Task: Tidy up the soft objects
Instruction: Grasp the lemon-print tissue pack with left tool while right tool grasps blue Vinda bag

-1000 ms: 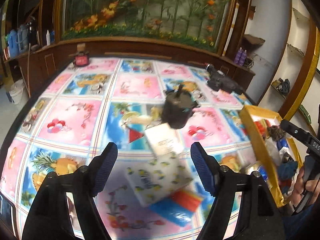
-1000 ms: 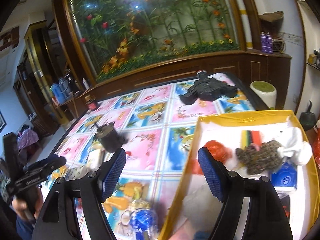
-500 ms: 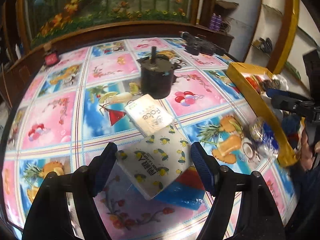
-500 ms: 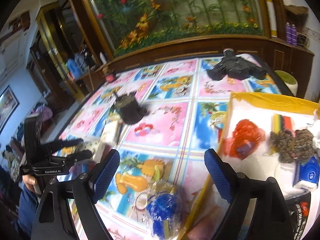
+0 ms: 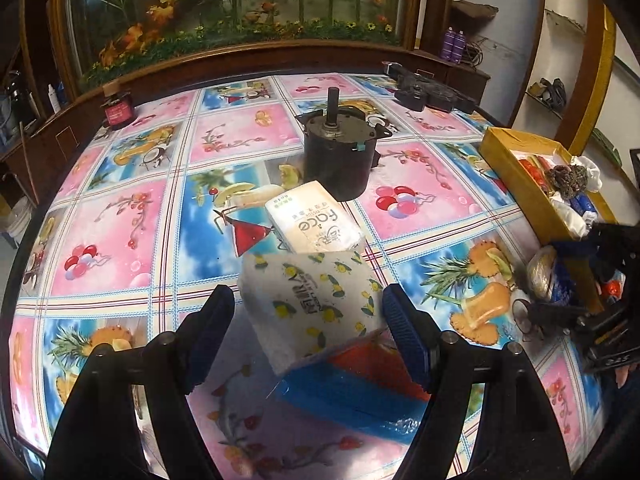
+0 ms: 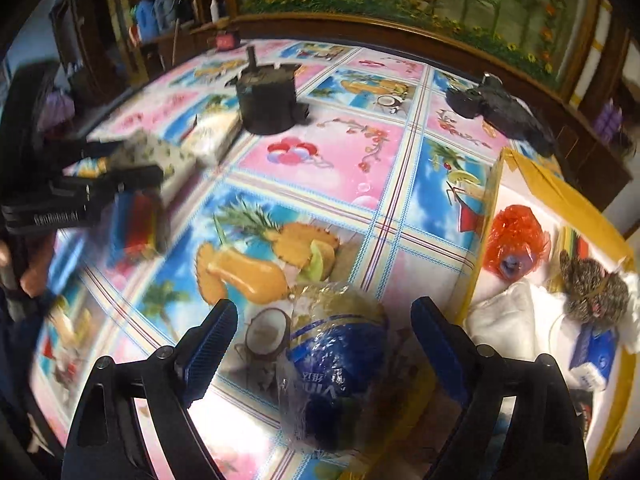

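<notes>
Now the left gripper [image 5: 308, 316] straddles the lemon-print tissue pack [image 5: 316, 304], jaws open, pads not pressing yet. Over by the yellow box [image 6: 486, 240] the right gripper [image 6: 324, 336], jaws just closing but not touching, brackets the blue wrapped bundle [image 6: 336, 364] on the desk [image 6: 320, 152], likely box-bound.

Open tablecloth [image 5: 120, 220] lies left of the tissue packs [image 5: 312, 304]; motor [image 5: 340, 152] blocks behind, yellow box [image 5: 516, 184] right.

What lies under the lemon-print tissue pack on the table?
The lemon-print tissue pack rests tilted on a blue and red pack. Only that pack's near edge shows. The rest of it, and any label, is covered.
</notes>
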Motion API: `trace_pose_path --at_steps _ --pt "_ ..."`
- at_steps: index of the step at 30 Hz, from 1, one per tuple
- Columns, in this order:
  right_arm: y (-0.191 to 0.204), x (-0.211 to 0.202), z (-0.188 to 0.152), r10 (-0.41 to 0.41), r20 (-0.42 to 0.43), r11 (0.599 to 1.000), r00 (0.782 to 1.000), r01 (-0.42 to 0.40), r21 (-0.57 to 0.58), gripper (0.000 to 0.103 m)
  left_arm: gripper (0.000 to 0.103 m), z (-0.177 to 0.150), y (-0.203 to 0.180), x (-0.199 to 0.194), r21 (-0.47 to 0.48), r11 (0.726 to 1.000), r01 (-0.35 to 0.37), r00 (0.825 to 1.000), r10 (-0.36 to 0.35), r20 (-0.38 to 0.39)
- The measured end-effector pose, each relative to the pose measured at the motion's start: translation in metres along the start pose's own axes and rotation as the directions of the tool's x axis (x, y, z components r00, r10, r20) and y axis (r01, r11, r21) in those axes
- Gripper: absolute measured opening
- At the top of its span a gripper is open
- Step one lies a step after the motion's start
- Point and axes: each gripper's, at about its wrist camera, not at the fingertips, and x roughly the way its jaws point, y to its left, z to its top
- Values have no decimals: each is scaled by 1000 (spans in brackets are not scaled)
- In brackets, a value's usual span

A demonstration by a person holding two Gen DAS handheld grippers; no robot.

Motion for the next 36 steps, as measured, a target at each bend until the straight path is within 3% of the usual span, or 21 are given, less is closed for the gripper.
trace_pose_path --at_steps 1,3,4,8,13,18,20,25,29,33,36 --pt "4 3 -1 14 -11 1000 1000 -14 -10 43 76 0 0 1 1 1000 -14 1000 14 4" --pt "13 9 -3 0 -27 999 1000 -1 -36 43 72 2 2 5 -3 999 -44 999 44 8" --pt "17 7 -3 -21 -11 998 1000 20 -55 43 65 2 3 4 -7 999 -41 999 41 14" --pt "27 -12 1 27 96 998 995 -22 -54 43 48 4 7 -4 -28 999 -43 998 45 51" --pt "40 -29 0 15 220 998 975 -2 -60 43 40 7 12 -8 -55 997 -48 996 52 75" --pt "39 -69 -12 86 424 996 901 -77 -39 44 41 8 13 -5 -53 998 -46 996 50 74" --pt "39 -73 -16 100 453 995 886 -96 -33 44 52 8 13 -3 -53 997 -58 996 61 59" --pt "37 -93 -32 175 558 983 811 -176 -53 44 68 7 12 5 -36 994 -107 993 109 52" --pt "33 -85 -41 162 526 986 835 -158 -53 44 68 6 13 6 -39 994 -102 993 104 50" --pt "32 -86 -41 167 529 985 832 -161 -58 44 68 5 14 7 -45 994 -96 994 97 43" --pt "31 -81 -32 154 518 987 842 -151 -48 44 73 7 16 7 -64 994 -86 996 88 29"
